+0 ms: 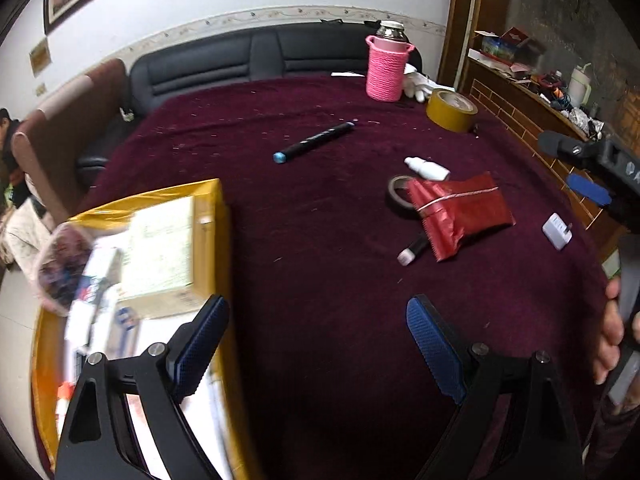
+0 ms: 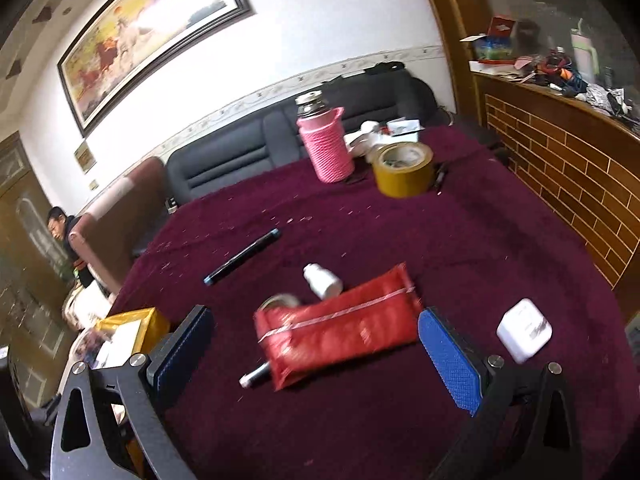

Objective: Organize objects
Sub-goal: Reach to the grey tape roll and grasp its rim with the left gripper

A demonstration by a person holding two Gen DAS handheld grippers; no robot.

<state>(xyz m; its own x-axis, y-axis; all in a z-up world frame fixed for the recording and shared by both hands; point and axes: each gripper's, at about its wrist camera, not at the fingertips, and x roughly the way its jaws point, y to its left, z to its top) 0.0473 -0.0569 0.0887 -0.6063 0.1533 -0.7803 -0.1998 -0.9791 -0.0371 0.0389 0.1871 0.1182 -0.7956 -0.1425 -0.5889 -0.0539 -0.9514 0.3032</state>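
Note:
A yellow box [image 1: 208, 200] holding papers and small items sits at the table's left; it also shows in the right wrist view [image 2: 154, 320]. On the maroon cloth lie a red pouch [image 1: 464, 210] [image 2: 344, 328], a black marker [image 1: 316, 142] [image 2: 244, 256], a small white bottle [image 1: 426, 168] [image 2: 322, 280], a dark tape ring [image 1: 396, 196], a small black-and-white tube [image 1: 412, 250] [image 2: 254, 376] and a white charger [image 1: 557, 230] [image 2: 524, 330]. My left gripper [image 1: 318, 344] is open and empty beside the box. My right gripper [image 2: 316, 358] is open, just short of the pouch; it also shows in the left wrist view [image 1: 588, 188].
A pink-sleeved flask [image 1: 387, 68] [image 2: 326, 146], a yellow tape roll [image 1: 450, 110] [image 2: 402, 168] and white gloves [image 1: 420, 82] stand at the table's far side. A dark sofa [image 1: 240, 60] lies behind. A cluttered brick-pattern counter [image 2: 560, 152] runs along the right.

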